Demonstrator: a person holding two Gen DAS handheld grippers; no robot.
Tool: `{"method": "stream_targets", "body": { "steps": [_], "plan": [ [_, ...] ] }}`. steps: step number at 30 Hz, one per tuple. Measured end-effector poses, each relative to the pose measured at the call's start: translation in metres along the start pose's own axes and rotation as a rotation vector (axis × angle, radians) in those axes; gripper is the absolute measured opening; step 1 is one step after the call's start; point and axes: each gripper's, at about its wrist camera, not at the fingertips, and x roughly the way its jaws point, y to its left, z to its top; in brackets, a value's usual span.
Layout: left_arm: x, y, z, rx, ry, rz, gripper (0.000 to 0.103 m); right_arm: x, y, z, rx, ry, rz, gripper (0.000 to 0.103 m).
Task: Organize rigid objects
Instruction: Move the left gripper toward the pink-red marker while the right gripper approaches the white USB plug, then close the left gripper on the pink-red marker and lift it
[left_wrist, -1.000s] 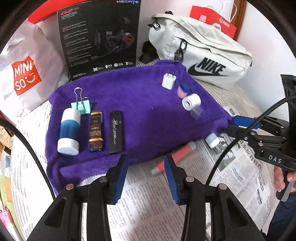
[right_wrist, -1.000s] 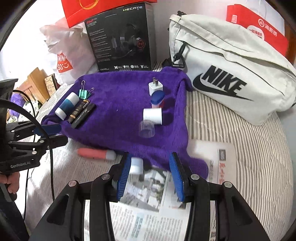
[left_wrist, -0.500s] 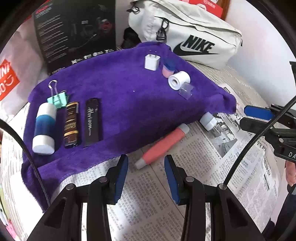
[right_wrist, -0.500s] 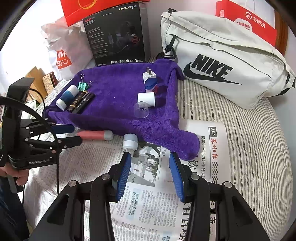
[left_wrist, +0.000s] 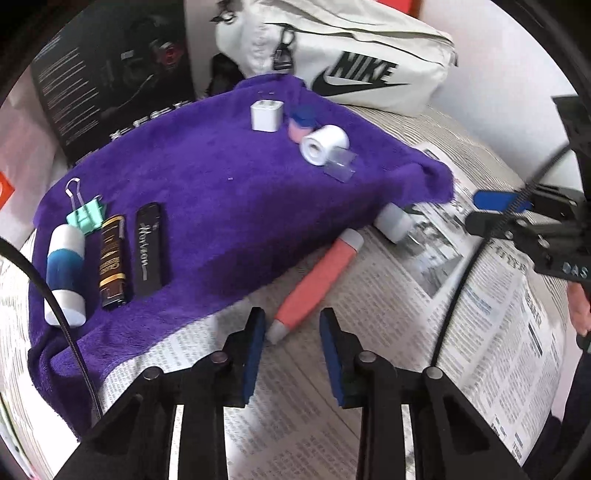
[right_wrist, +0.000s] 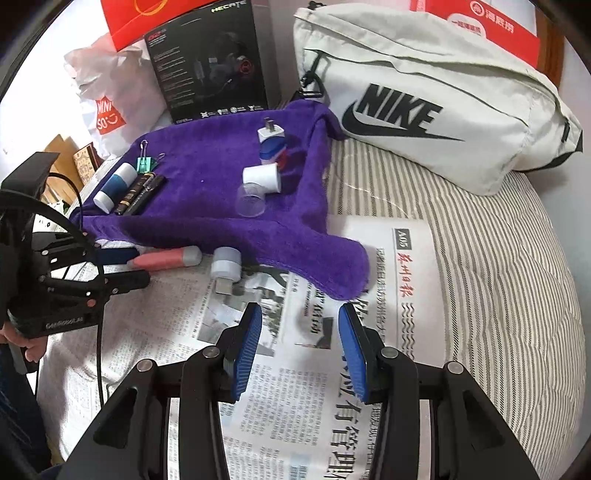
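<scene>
A purple towel (left_wrist: 221, 192) (right_wrist: 207, 184) holds a blue-and-white tube (left_wrist: 64, 271), a brown lighter (left_wrist: 112, 260), a black stick (left_wrist: 147, 249) and a green binder clip (left_wrist: 86, 216) at its left. A white charger (left_wrist: 266, 116), a white roll (left_wrist: 323, 144) and a clear cap (left_wrist: 341, 168) lie at its right. A pink pen (left_wrist: 314, 284) (right_wrist: 164, 258) and a small white bottle (left_wrist: 393, 223) (right_wrist: 226, 266) lie on newspaper. My left gripper (left_wrist: 291, 332) is open, its fingertips beside the pen's near end. My right gripper (right_wrist: 300, 325) is open and empty above the newspaper.
A white Nike bag (right_wrist: 436, 107), a black headset box (right_wrist: 210, 66) and a Miniso bag (right_wrist: 110, 107) stand behind the towel. Newspaper (right_wrist: 332, 369) covers a striped bedspread (right_wrist: 498, 277). The right gripper shows in the left wrist view (left_wrist: 517, 218).
My left gripper has moved forward and right, closing in on the pink pen. My right gripper has pulled back from the small white bottle, which stays on the newspaper.
</scene>
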Motion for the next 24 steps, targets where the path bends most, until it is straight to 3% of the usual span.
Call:
{"method": "stream_targets", "body": {
  "steps": [16, 24],
  "plan": [
    [0.012, -0.017, 0.026, 0.121, 0.024, -0.014, 0.029, 0.008, -0.013, -0.003, 0.023, 0.024, 0.006, 0.043],
    [0.006, -0.010, 0.014, 0.109, 0.017, -0.031, 0.018, 0.008, -0.019, -0.005, 0.035, 0.030, 0.008, 0.043]
  ]
}}
